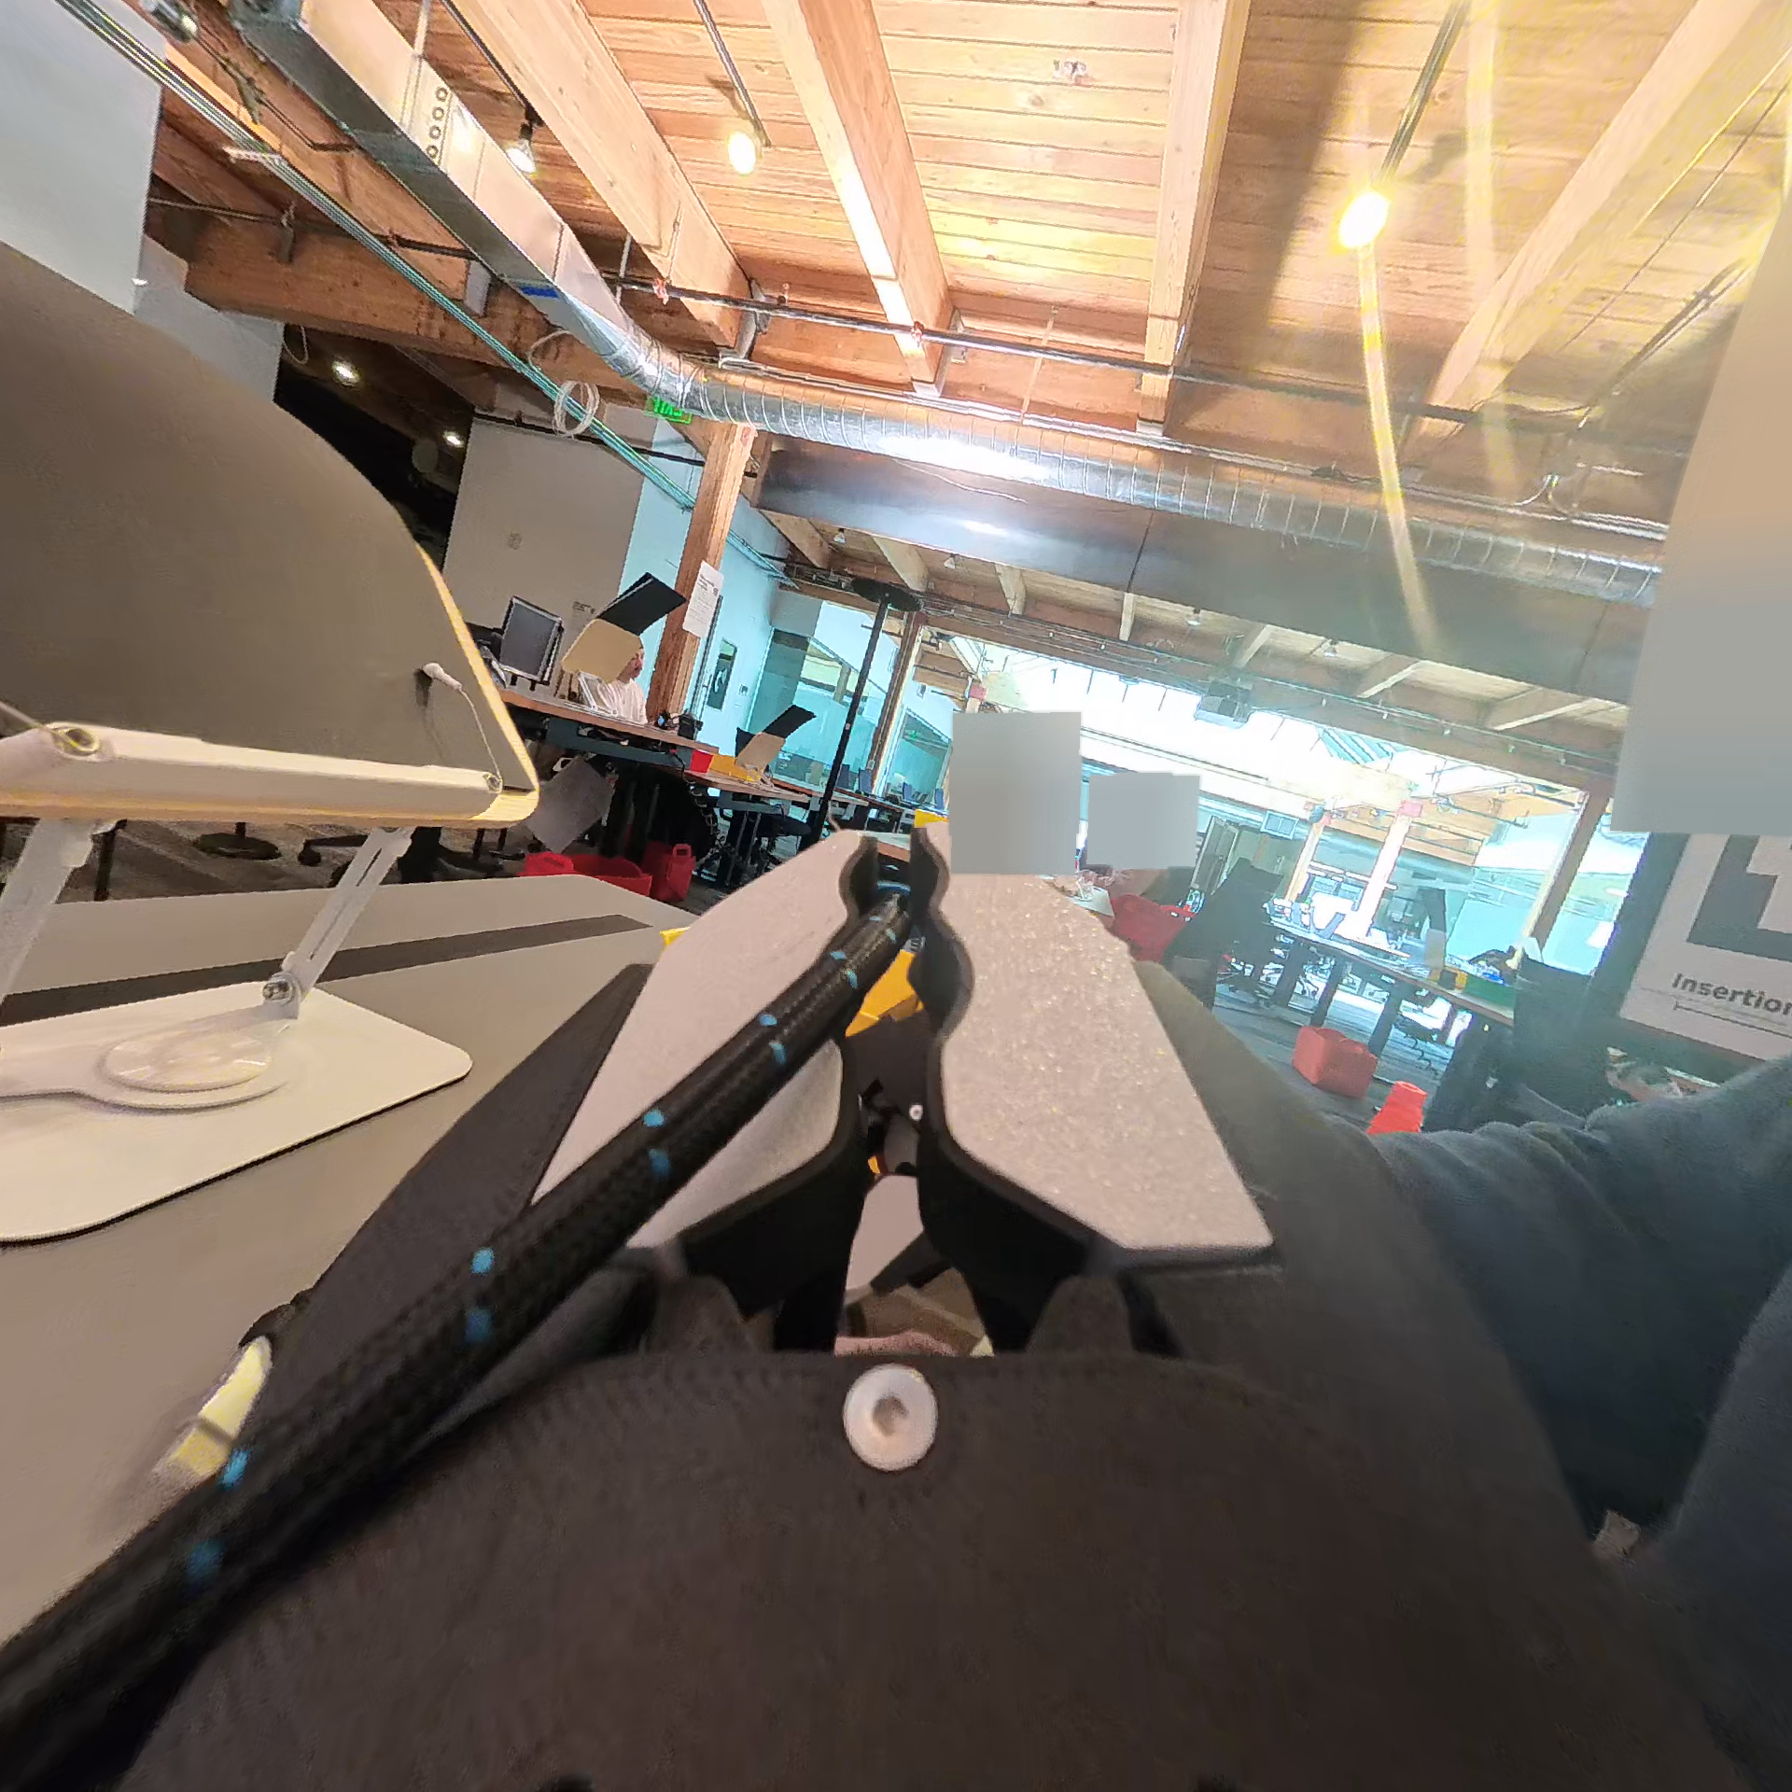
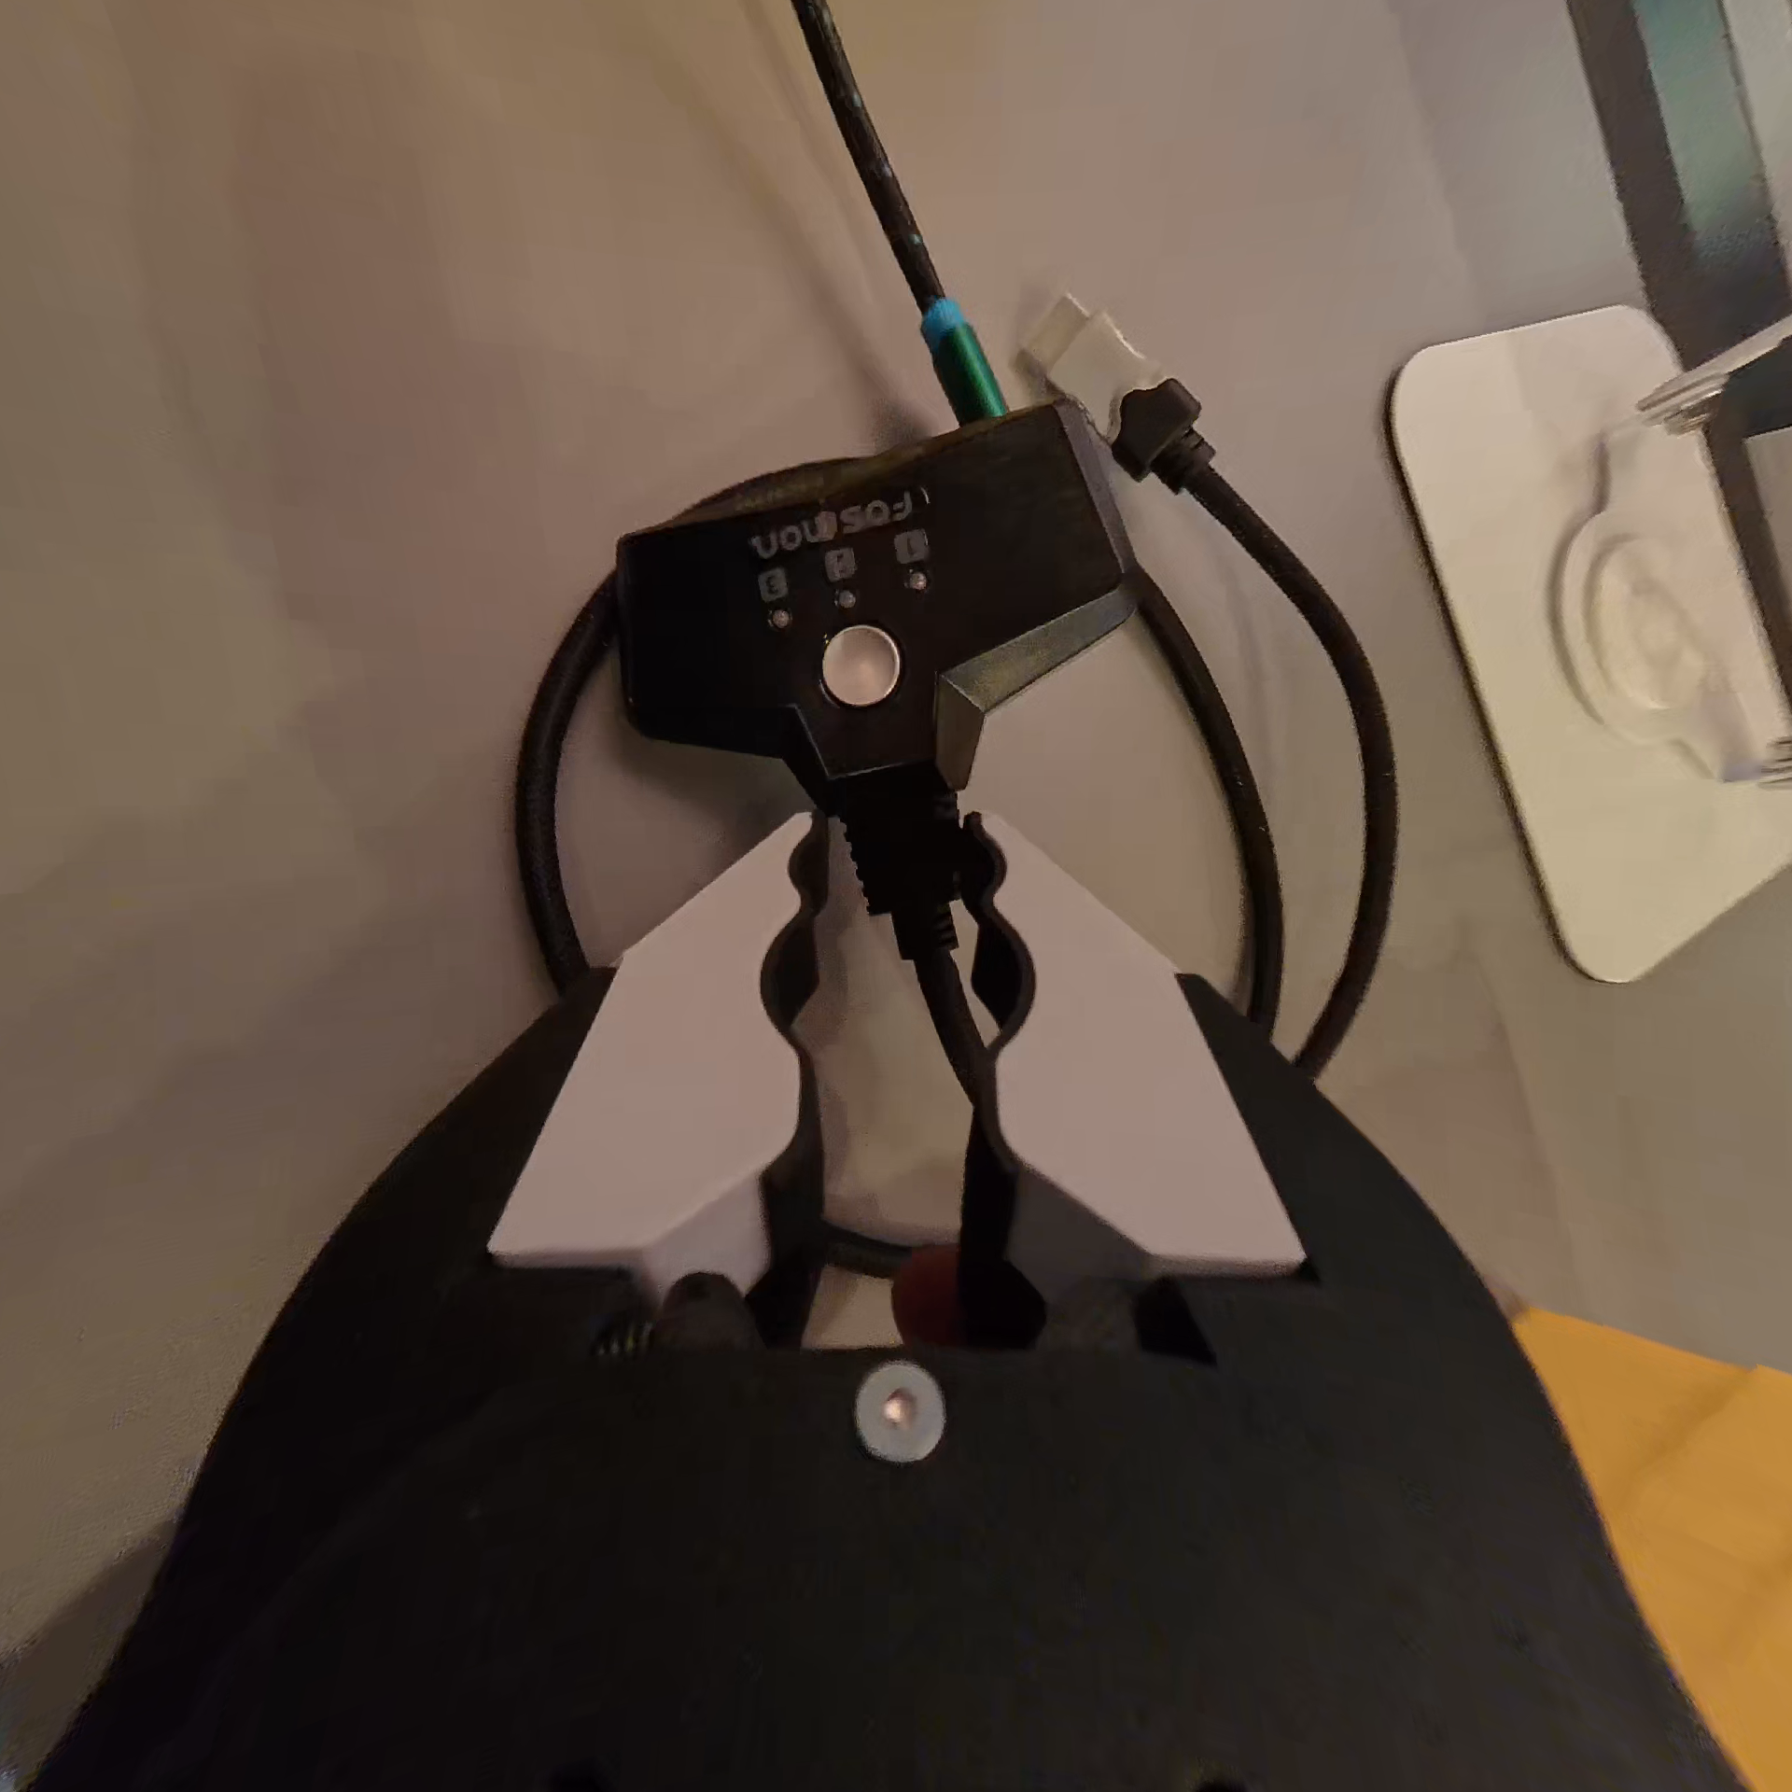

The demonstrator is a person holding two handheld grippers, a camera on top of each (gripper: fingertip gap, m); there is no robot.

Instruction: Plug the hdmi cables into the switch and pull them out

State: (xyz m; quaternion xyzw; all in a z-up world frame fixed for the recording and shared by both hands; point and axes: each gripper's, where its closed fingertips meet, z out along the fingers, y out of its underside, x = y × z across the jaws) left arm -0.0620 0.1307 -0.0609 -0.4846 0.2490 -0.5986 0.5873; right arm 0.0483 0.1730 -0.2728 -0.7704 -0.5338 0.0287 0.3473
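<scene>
The black HDMI switch (image 2: pixel 853 582), with a round button and three small lights, lies on the grey table (image 2: pixel 291 485). A green-shelled plug (image 2: pixel 962 373) on a black braided cable with blue flecks (image 2: pixel 873 145) sits in its far side. My right gripper (image 2: pixel 890 829) is shut on the ribbed boot (image 2: pixel 897 853) of the switch's own tail cable. That cable loops round to a loose plug (image 2: pixel 1096 354) beside the switch. My left gripper (image 1: pixel 902 873) points up toward the room and is shut on the flecked braided cable (image 1: pixel 621 1164), which runs down to the lower left.
A white stand base (image 2: pixel 1600 630) sits right of the switch; in the left wrist view it (image 1: pixel 242 1067) carries a tilted grey board (image 1: pixel 194 582). A person's dark sleeve (image 1: pixel 1600 1261) is at right. A yellow surface (image 2: pixel 1648 1455) borders the table. One gripper's finger ends stand about 25 centimetres off the other's.
</scene>
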